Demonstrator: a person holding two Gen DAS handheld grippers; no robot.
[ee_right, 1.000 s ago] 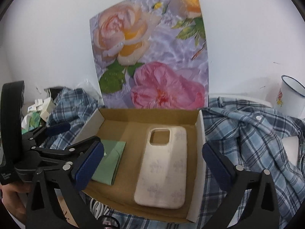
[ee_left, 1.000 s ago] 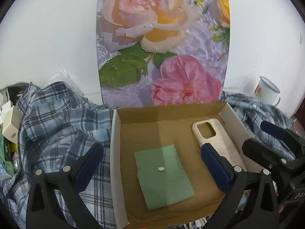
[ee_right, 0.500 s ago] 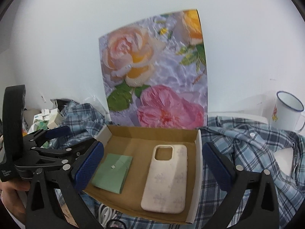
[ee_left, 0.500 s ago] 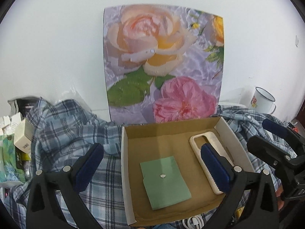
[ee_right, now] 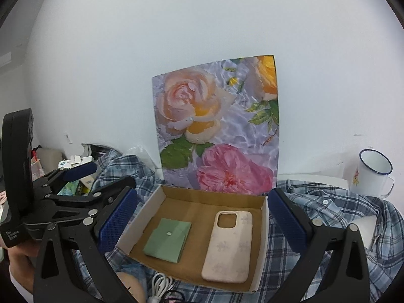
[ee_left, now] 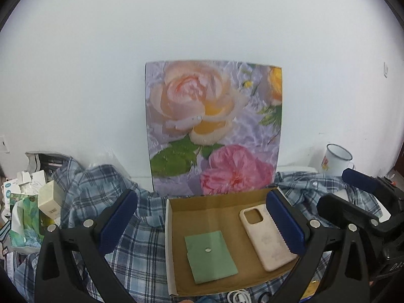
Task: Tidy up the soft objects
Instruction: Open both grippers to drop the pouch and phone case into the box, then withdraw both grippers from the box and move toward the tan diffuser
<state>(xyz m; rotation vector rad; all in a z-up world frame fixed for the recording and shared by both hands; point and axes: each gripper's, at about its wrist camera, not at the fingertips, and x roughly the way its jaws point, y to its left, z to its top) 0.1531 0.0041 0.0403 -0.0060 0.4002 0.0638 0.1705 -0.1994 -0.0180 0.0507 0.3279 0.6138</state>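
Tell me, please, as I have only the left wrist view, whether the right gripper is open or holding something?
Observer: In its own view the right gripper is open and empty, with its fingers wide apart on either side of the cardboard box.
Operator: Thank you. Where does my left gripper sit?
Observer: Seen from the side, the left gripper is open too. It is to the left of the box, over the checked shirt.
Operator: Is the phone case plain?
Observer: No, the phone case has faint flower prints.
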